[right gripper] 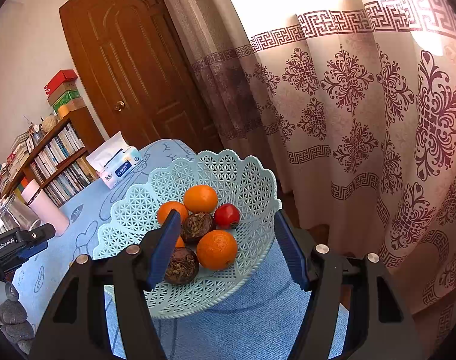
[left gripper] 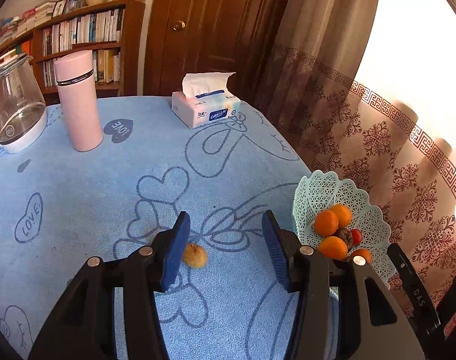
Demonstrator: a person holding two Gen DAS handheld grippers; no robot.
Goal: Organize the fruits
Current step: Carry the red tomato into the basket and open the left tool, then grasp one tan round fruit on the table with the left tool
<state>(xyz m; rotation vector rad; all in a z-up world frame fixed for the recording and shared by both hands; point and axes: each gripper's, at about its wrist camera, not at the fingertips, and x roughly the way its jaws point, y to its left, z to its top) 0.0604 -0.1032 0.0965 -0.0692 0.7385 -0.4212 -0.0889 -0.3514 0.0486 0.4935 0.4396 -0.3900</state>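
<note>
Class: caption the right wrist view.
Open right gripper hovering over pale green lattice plastic basket of fruit.

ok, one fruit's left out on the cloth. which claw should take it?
Left. The left claw stands open right over the small tan fruit on the cloth. The right claw hangs open at the basket, holding nothing.

Blue-clothed table (left gripper: 107,180) (heart prints), basket (left gripper: 324,192), flask (left gripper: 77,102), kettle (left gripper: 14,111), tissues (left gripper: 203,111), fruit (left gripper: 194,255)

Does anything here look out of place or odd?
One small tan fruit lies alone on the blue tablecloth, outside the lattice basket where the oranges and other fruit sit. It rests just beside the inner pad of the open left hand-held gripper. Nothing looks spilled or damaged.
</note>
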